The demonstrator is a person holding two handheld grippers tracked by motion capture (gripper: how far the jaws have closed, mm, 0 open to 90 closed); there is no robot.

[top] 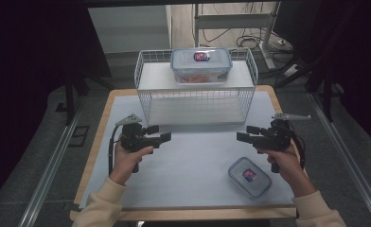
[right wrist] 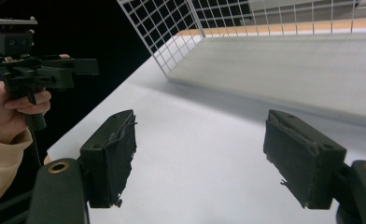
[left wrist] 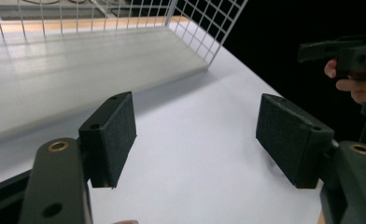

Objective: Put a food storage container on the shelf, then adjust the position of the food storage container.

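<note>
Surface: white mat [top: 193,156] on the wooden table, before the white wire rack [top: 196,101].
Room: dark.
Left gripper [top: 161,134]: level, jaws spread, empty.
Right gripper [top: 245,134]: level, jaws spread, empty.

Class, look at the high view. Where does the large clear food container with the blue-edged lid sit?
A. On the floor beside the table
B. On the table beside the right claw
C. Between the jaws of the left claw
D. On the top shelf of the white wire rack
D. The large container rests on the top shelf of the white wire rack, behind both claws; a smaller container lies on the table.
</note>
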